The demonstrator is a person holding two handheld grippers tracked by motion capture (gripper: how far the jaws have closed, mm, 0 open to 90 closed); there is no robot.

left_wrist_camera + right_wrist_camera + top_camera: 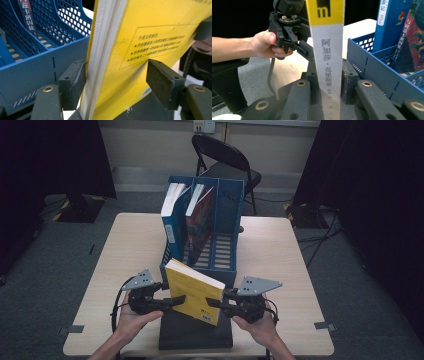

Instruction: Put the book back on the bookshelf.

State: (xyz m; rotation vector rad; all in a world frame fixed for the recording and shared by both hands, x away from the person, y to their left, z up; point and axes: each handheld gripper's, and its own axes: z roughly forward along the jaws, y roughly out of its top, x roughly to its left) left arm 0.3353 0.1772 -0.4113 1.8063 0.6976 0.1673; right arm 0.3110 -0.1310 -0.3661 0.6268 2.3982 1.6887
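A yellow book [195, 292] stands upright on a dark flat block [195, 334] at the table's front. My right gripper [215, 304] is shut on its white spine [329, 50], with a pad pressed on each side, as the right gripper view [329, 82] shows. My left gripper [172, 301] is at the book's page edge [100, 50]. In the left gripper view [116, 75] its jaws stand wide apart around that edge. The left pad [75, 80] rests against the pages and the other pad sits by the yellow cover [140, 37].
A blue slotted file rack [225, 265] stands just behind the book, holding a blue book [172, 220] and a red-covered book [200, 220]; its right slot is bare. A black folding chair [225, 160] is beyond the wooden table [280, 260].
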